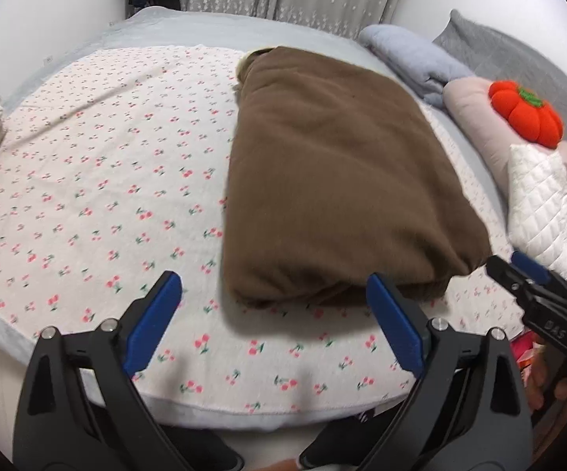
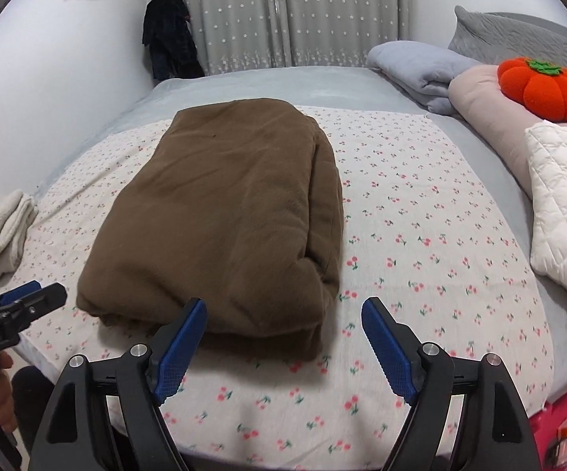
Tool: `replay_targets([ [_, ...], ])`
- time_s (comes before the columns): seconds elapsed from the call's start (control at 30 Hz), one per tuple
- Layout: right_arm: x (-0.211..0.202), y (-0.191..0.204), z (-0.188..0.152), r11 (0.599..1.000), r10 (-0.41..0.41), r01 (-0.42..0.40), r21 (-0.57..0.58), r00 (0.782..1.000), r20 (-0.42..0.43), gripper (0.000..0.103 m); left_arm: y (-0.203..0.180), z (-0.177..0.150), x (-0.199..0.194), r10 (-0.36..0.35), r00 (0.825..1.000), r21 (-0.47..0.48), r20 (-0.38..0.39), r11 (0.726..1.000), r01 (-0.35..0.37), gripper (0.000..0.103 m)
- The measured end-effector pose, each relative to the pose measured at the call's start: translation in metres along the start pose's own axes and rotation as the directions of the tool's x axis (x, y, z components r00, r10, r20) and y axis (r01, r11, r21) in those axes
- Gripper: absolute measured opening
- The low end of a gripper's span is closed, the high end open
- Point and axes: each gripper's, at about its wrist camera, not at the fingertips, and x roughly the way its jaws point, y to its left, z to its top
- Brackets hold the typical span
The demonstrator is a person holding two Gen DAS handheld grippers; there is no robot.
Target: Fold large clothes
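Hovering spread and empty, left gripper (image 1: 273, 316) and right gripper (image 2: 283, 339) face the folded brown garment (image 2: 220, 212) just ahead; folding looks nearly finished, perhaps one last halving.

Soft, even indoor light fills both my wrist views, bright with no glare. A faint shadow hugs the near edge of the folded brown garment (image 1: 334, 180) on the bed (image 1: 87, 196). Fisheye bending curves the bed's edges; black vignette rims each corner. Slight blur softens the left view.
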Motion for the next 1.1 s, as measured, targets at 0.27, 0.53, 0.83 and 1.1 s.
replay_targets([
  [0.27, -0.017, 0.007, -0.013, 0.999, -0.026, 0.026, 0.021, 1.000, -0.002, 0.085, -0.019, -0.013, -0.012, 0.105, 0.994, 0.080, -0.002, 0.991, -0.104, 0.098],
  [0.53, -0.019, 0.009, -0.020, 0.998, -0.048, 0.049, 0.029, 0.998, -0.036, 0.085, -0.036, -0.020, -0.021, 0.133, 0.991, 0.110, 0.003, 0.985, -0.133, 0.098],
  [0.83, -0.019, 0.016, -0.023, 0.998, -0.070, 0.070, -0.010, 0.996, -0.059, 0.086, -0.050, -0.021, -0.024, 0.152, 0.988, 0.101, 0.025, 0.983, -0.154, 0.098],
  [1.1, -0.014, 0.023, -0.024, 0.998, -0.067, 0.065, -0.025, 0.994, -0.083, 0.086, -0.053, -0.021, -0.019, 0.150, 0.989, 0.094, 0.009, 0.984, -0.150, 0.098],
])
